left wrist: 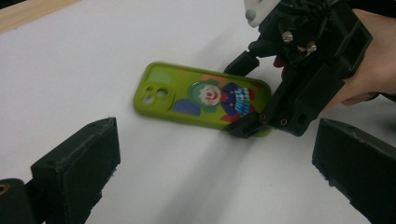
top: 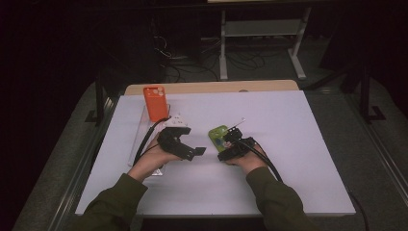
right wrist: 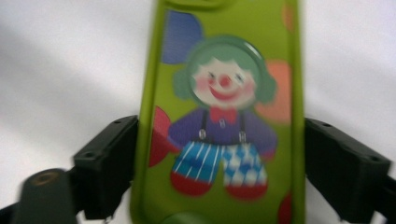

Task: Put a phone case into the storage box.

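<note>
A lime-green soft phone case printed with a clown figure [right wrist: 224, 116] lies flat, printed side up, on the white surface [top: 298, 159], a little right of its middle. The right claw [left wrist: 245, 95] straddles the end of the case away from the camera cut-outs, one black jaw on each long edge. In the right gripper view both jaws sit right against the edges, so the claw looks clamped on the case, though the picture is blurred. The left claw [top: 192, 151] hovers just beside the case on its left, its jaws spread wide with nothing between them, pointing toward the case. Farther back and to the left, an orange phone case [top: 155, 102] stands upright in a clear plastic holder [top: 139, 139].
</note>
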Demonstrator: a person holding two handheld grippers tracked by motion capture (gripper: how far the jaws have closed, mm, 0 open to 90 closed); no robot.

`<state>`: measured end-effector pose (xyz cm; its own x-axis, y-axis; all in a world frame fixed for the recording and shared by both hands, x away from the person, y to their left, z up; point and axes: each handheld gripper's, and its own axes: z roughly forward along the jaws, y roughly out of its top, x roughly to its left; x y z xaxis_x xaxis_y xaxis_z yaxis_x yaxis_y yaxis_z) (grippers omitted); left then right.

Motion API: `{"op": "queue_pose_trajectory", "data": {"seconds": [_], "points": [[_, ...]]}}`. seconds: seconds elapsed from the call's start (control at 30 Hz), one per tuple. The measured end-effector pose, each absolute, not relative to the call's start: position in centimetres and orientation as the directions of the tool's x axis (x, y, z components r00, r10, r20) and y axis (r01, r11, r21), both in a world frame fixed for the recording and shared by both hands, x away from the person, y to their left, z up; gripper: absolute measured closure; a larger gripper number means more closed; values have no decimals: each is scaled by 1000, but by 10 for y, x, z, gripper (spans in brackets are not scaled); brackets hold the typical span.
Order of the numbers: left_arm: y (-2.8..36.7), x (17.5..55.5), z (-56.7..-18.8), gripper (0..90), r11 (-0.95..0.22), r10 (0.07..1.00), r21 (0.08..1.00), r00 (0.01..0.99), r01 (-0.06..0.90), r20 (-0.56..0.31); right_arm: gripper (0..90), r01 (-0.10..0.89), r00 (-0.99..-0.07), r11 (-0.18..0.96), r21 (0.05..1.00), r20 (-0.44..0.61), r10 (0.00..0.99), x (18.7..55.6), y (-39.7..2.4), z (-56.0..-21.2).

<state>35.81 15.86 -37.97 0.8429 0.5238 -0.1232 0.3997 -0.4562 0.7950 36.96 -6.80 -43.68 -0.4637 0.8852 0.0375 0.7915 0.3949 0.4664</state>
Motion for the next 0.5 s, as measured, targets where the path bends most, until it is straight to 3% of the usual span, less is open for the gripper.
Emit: {"op": "queue_pose_trajectory", "data": {"seconds": [0.23,0.5], "points": [[159,359,-380,6,-455,525,795,842,401,-124,157,794,-468,400,458,39,883,371,-69,-436],[164,361,-375,6,-458,514,800,850,388,-118,157,754,-536,448,480,56,842,368,-78,-427]]}}
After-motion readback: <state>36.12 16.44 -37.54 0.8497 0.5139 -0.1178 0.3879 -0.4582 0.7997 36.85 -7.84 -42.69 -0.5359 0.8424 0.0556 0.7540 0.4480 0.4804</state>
